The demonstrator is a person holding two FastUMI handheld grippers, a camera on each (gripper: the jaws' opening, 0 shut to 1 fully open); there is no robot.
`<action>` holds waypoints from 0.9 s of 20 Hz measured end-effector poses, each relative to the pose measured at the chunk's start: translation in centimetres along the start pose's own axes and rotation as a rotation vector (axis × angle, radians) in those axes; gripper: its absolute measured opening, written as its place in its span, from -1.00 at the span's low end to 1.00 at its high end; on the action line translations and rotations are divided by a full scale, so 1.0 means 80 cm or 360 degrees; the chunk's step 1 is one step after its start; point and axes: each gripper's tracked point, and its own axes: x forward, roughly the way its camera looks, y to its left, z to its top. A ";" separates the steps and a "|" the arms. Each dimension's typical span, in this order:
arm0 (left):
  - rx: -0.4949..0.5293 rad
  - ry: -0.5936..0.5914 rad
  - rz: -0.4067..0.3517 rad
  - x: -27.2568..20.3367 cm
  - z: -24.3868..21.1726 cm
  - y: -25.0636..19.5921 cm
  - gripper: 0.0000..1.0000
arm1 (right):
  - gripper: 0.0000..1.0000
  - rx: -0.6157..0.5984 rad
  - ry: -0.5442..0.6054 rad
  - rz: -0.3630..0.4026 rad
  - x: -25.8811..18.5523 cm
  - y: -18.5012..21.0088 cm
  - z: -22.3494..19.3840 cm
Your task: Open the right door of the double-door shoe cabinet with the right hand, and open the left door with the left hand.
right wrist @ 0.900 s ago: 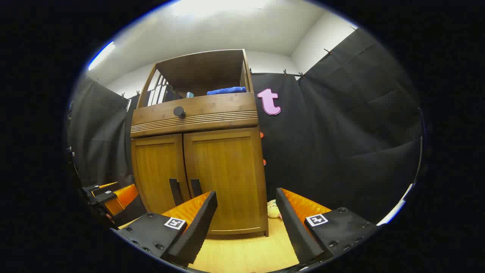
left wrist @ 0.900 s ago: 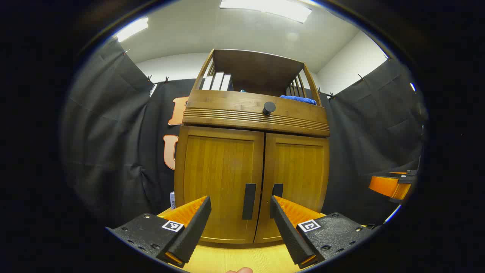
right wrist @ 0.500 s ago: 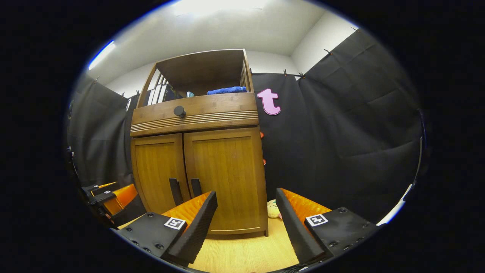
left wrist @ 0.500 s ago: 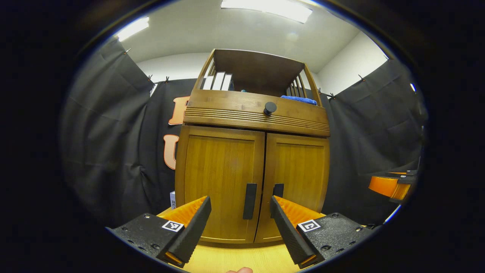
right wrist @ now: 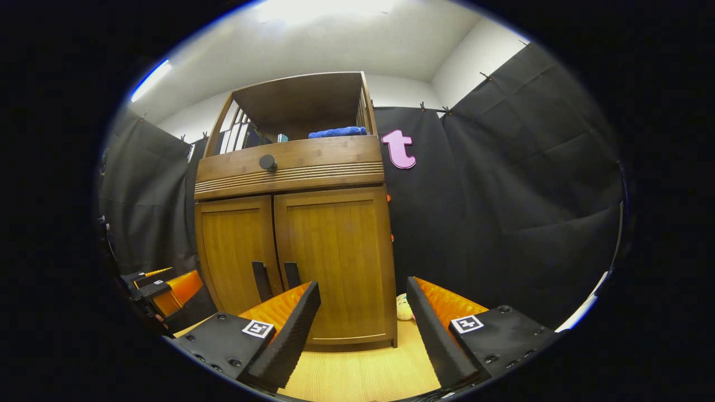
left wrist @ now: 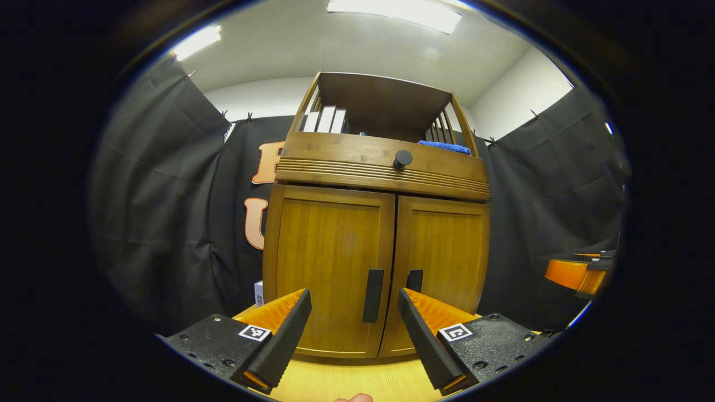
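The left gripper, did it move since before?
Yes. The cabinet sits slightly farther right in the left gripper view, so the left gripper drifted or turned a bit left.

The shoe cabinet (left wrist: 380, 223) is smooth satin wood; its door handles (left wrist: 373, 295) look matt.

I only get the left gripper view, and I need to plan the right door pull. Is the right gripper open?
Observer: Yes, the right gripper is open, with nothing between its fingers.
Operator: Is it lined up on the right handle?
Observer: No. In the right gripper view the right handle sits just left of its left finger's tip, not between the fingers.
Operator: Is there anything beside the cabinet on that side?
Observer: A small pale thing, maybe a soft toy, lies by the cabinet's lower right corner.
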 end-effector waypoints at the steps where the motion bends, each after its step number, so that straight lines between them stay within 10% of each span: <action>1: 0.0001 0.0000 0.0003 -0.001 0.000 0.000 0.83 | 0.99 -0.0002 -0.0004 -0.0001 0.001 0.000 0.001; 18: 0.0029 -0.0005 0.0117 0.002 -0.002 0.028 0.83 | 0.99 0.0009 -0.0131 0.0388 0.132 0.118 0.010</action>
